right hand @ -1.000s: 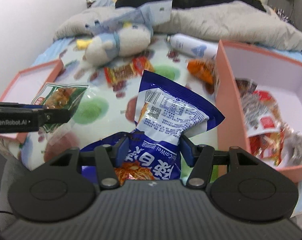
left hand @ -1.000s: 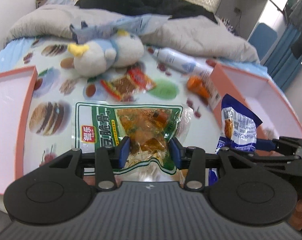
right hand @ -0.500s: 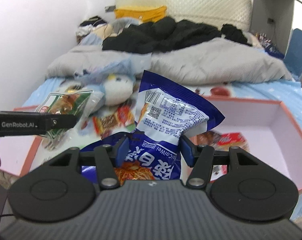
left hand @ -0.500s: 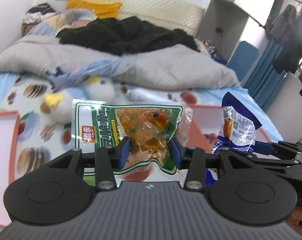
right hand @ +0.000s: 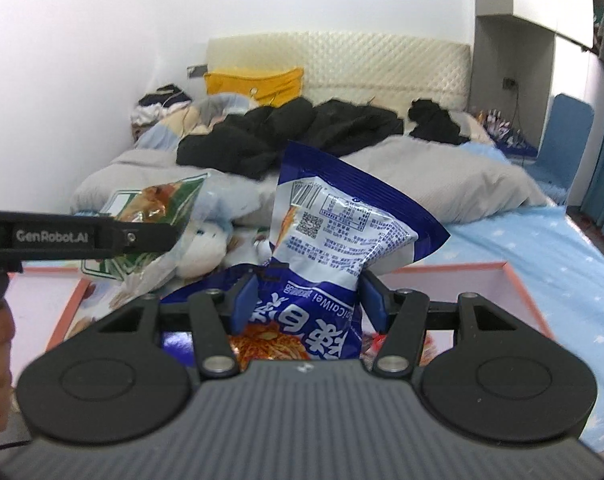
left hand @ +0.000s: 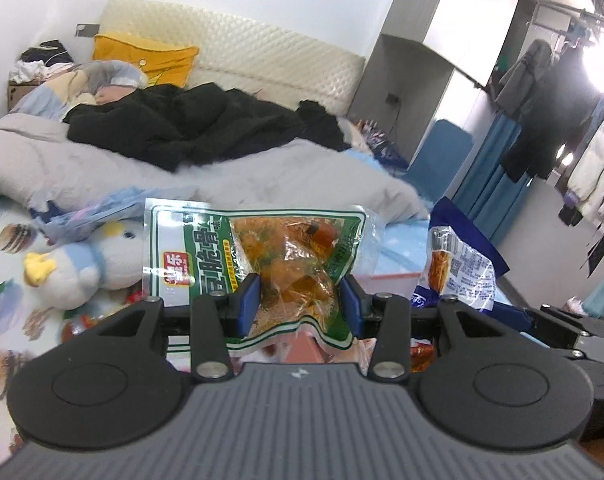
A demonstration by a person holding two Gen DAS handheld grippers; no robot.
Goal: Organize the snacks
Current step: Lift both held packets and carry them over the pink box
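My left gripper (left hand: 297, 304) is shut on a green and clear snack packet (left hand: 257, 256) with orange pieces inside, held up above the bed. My right gripper (right hand: 306, 304) is shut on a blue and white snack bag (right hand: 342, 232), also held up. In the left wrist view the blue bag (left hand: 458, 264) shows to the right; in the right wrist view the green packet (right hand: 149, 208) and the left gripper's arm (right hand: 73, 236) show at the left. A pink-rimmed box (right hand: 514, 276) lies below the right gripper, with snacks partly hidden behind the fingers.
A plush toy (left hand: 85, 264) lies on the patterned sheet at the left. A second pink box edge (right hand: 65, 312) sits lower left. Grey duvet (left hand: 261, 176), black clothes (left hand: 189, 124) and a yellow pillow (left hand: 145, 56) lie further back. A blue chair (left hand: 442, 160) stands to the right.
Both grippers have lifted and tilted up with their packets still held; the bed surface and boxes have dropped low in both views, and the headboard and wall have come into sight.
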